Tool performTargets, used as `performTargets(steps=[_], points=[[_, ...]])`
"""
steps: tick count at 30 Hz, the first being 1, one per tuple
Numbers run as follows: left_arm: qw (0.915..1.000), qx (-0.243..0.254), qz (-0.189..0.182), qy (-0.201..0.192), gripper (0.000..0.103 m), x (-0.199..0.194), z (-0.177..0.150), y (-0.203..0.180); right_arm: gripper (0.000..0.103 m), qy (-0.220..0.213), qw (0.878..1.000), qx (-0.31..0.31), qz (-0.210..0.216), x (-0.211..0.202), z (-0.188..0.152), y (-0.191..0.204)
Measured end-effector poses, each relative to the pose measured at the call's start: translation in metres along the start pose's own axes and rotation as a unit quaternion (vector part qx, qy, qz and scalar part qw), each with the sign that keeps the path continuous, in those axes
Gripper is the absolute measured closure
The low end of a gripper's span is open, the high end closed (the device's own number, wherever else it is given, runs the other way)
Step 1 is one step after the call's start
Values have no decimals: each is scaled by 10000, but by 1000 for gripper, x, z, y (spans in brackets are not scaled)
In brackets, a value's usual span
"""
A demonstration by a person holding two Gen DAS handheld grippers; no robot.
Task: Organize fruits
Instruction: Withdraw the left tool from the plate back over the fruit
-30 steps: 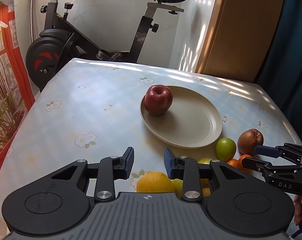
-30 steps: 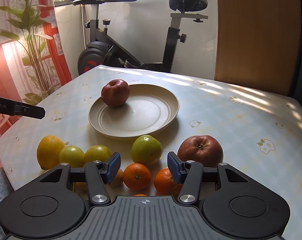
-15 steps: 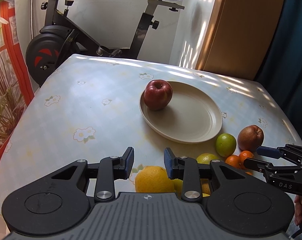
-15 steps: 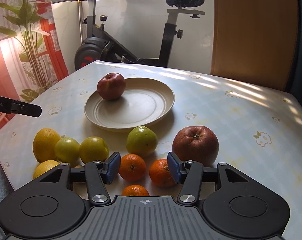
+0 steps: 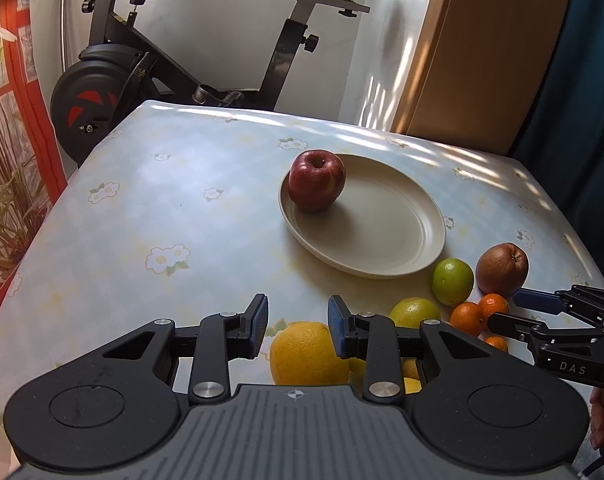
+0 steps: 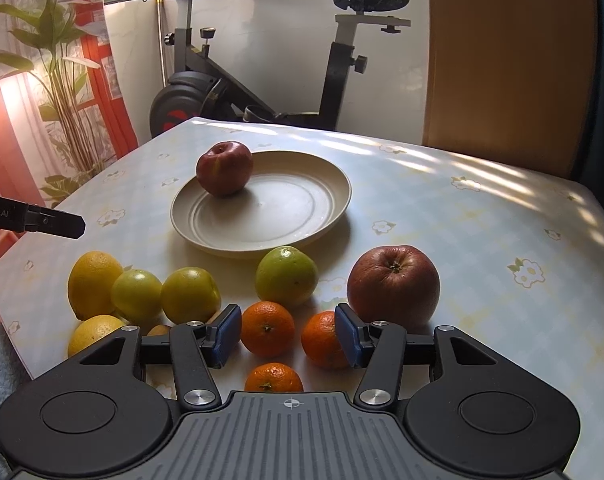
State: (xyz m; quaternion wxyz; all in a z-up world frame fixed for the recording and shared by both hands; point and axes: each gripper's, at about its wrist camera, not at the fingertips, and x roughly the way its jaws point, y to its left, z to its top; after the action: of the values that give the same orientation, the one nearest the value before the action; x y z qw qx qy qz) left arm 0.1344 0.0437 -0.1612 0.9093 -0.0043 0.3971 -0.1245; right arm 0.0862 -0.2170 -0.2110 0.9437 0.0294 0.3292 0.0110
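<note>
Both views have pulled back from the fruit; my right gripper [image 6: 288,336] hangs part-open above the mandarins [image 6: 267,328], left gripper [image 5: 298,330] narrow, empty, above the orange [image 5: 307,354].

We see a round beige plate [image 6: 302,216] on the pale floral tablecloth [image 6: 461,232], with a dark red apple [image 6: 224,168] resting on its far-left edge. Nearer us lie a brownish-red apple [image 6: 393,285], a green round fruit [image 6: 286,276], three small orange mandarins [image 6: 267,328] and several yellow citrus fruits [image 6: 94,282]. Our right gripper [image 6: 288,336] hangs above the mandarins, its blue-padded jaws apart and gripping nothing.
</note>
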Motion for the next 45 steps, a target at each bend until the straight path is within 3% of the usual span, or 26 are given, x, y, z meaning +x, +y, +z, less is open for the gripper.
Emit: performTargets(steps=[33, 45], points=[[9999, 75, -82, -12, 69, -1, -1, -4, 57, -25, 9997, 173, -165, -4, -8, -12], [9996, -131, -197, 149, 69, 0, -5, 9, 58, 22, 9999, 11, 125, -9, -9, 12]])
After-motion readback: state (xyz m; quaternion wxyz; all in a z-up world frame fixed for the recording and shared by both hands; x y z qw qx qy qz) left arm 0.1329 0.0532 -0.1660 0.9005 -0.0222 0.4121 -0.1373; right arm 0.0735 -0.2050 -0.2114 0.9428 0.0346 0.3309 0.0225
